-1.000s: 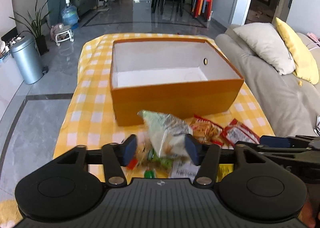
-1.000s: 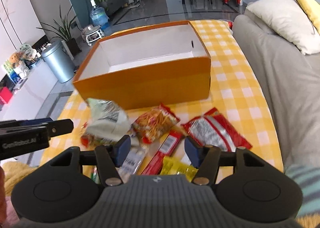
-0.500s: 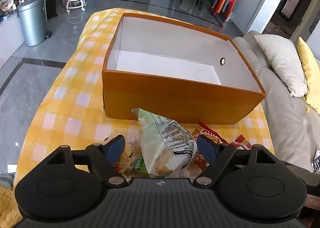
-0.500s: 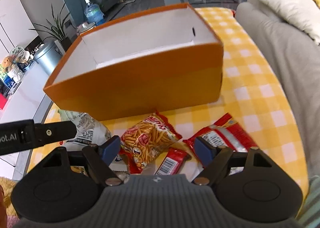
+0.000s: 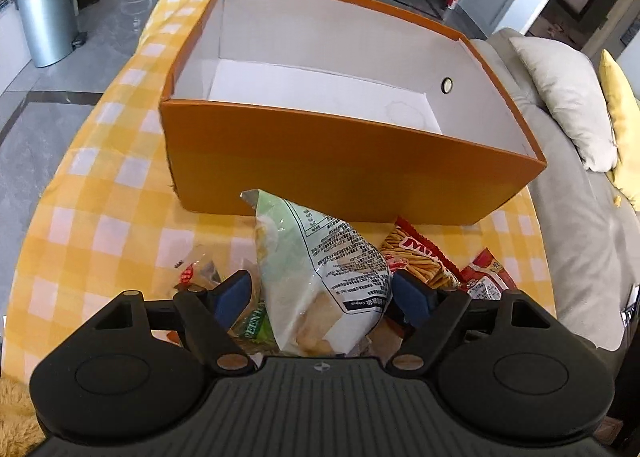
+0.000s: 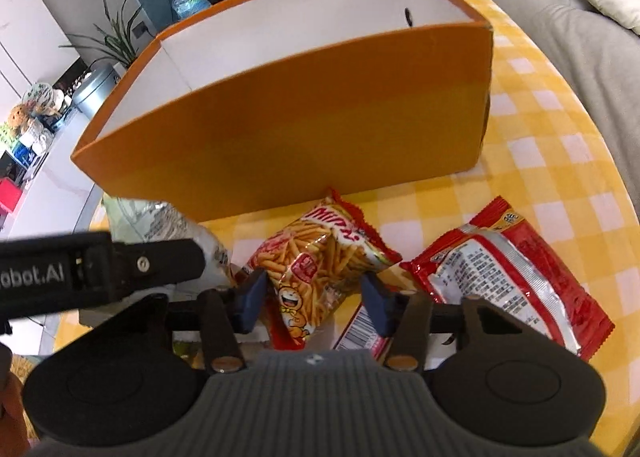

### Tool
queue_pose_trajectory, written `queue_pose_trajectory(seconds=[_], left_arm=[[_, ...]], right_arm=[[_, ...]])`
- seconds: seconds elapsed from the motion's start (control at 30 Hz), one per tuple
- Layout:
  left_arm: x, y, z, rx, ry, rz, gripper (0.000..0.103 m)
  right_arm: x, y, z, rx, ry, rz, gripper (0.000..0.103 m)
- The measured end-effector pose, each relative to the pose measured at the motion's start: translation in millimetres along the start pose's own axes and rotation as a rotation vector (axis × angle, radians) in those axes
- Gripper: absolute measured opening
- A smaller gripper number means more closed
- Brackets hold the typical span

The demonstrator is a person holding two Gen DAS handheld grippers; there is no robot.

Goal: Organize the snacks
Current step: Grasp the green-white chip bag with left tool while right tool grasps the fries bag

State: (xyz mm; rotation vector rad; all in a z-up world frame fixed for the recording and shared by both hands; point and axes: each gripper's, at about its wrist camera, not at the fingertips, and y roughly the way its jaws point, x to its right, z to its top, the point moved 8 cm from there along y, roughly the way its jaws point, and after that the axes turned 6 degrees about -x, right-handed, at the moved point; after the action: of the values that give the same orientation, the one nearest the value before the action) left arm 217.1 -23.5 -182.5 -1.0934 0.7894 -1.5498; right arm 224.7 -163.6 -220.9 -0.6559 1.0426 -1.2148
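Observation:
An open orange box (image 5: 360,177) with a white inside stands on the yellow checked tablecloth (image 5: 100,193), with a pile of snacks in front of it. My left gripper (image 5: 324,295) is open at its widest. A green-white bag (image 5: 320,269) stands between its pads, which do not squeeze it. My right gripper (image 6: 314,299) is closing around an orange stick-snack bag (image 6: 320,257), and a thin gap still shows at each pad. The same box (image 6: 300,129) fills the right wrist view, and the left gripper's black finger (image 6: 152,263) crosses in from the left.
A red foil packet (image 6: 500,277) lies right of the stick snacks, and a barcode wrapper (image 6: 360,331) lies under the right gripper. A green pack (image 5: 252,325) lies under the left gripper. A grey sofa (image 5: 580,217) borders the table on the right. A metal bin (image 5: 48,17) stands on the floor.
Both grippers have come down and closer to the snack pile and box. The left jaws spread wider around the green-white bag. The right jaws widened, then narrowed around the stick-snack bag.

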Motion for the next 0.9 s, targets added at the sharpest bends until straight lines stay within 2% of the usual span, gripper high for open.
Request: queue_pose_trajectory(seconds=[0.13, 0.2, 0.47, 0.63, 0.9], left_arm=[[4, 0, 1, 0.007, 0.021, -0.010, 0.082], [6, 0, 1, 0.012, 0.032, -0.010, 0.079], [5, -5, 1, 0.027, 0.033, -0.015, 0.052], [5, -17, -1, 0.057, 0.031, -0.011, 0.049], [10, -45, 0, 0.117, 0.042, -0.017, 0.049]], right_arm=[[0, 3, 0, -0.002, -0.007, 0.009, 0.033], [-2, 2, -1, -0.002, -0.012, 0.011, 0.022], [-2, -1, -1, 0.013, -0.029, 0.012, 0.019], [-2, -13, 3, 0.042, -0.048, -0.010, 0.017], [-2, -40, 3, 0.102, -0.086, -0.045, 0.016]])
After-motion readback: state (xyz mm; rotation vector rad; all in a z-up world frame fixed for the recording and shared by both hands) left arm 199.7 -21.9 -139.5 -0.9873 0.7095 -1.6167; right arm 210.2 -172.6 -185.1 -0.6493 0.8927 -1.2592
